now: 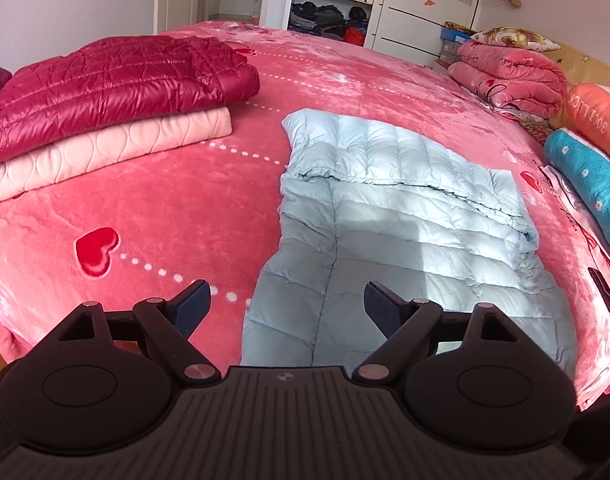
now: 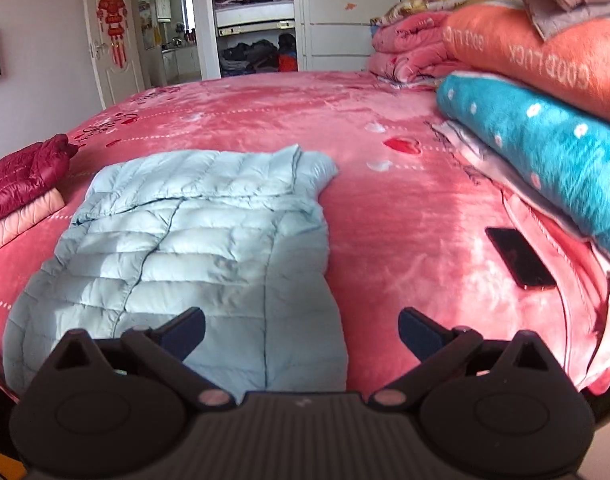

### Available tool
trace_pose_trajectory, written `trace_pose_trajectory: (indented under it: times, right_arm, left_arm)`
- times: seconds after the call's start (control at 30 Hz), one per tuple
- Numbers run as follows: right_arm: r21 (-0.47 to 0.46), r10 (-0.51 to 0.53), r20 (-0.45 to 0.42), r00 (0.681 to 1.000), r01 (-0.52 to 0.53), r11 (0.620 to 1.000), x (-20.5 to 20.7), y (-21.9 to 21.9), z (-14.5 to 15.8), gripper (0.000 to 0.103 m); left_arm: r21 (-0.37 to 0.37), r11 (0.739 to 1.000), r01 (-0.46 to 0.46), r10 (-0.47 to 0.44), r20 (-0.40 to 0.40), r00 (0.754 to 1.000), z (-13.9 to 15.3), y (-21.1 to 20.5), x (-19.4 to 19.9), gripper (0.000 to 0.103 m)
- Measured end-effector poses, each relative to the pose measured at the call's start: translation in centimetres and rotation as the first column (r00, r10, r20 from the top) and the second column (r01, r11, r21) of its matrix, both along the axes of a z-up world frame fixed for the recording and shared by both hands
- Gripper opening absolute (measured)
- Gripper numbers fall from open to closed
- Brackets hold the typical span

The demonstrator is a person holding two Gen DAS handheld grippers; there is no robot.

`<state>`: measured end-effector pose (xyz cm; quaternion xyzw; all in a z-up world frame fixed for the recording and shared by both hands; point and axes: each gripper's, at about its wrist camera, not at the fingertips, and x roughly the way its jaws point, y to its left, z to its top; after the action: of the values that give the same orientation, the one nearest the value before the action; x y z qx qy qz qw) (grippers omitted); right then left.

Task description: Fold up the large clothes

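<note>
A light blue puffy jacket (image 1: 385, 216) lies flat on the big pink bed (image 1: 145, 208), partly folded, with one part laid across its top. The left gripper (image 1: 287, 304) is spread wide and holds nothing, just over the jacket's near end. The right gripper (image 2: 301, 330) is spread wide too, over the jacket's near corner. Away from the jacket sits a pile of folded clothes (image 1: 105, 96). On the jacket's other side lies a dark phone (image 2: 519, 258).
</note>
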<state>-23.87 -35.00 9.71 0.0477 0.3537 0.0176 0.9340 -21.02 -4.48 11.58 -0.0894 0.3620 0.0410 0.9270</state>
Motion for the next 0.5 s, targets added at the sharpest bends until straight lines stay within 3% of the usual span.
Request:
trace_pose_trajectory:
  times: [0.2, 0.5]
  right_arm:
    - [0.207, -0.034, -0.084, 0.996, 0.051, 0.977, 1.0, -4.0, -1.9, 0.102]
    - [0.307, 0.043, -0.172, 0.984, 0.012, 0.952, 3.1, -4.4, -4.4, 0.099]
  left_arm:
    - [-0.002, 1.0, -0.01, 0.01, -0.058, 0.998, -1.7, 0.7, 0.7, 0.103]
    - [-0.017, 1.0, 0.007, -0.01, -0.134, 0.991, -4.1, 0.8, 1.6, 0.103]
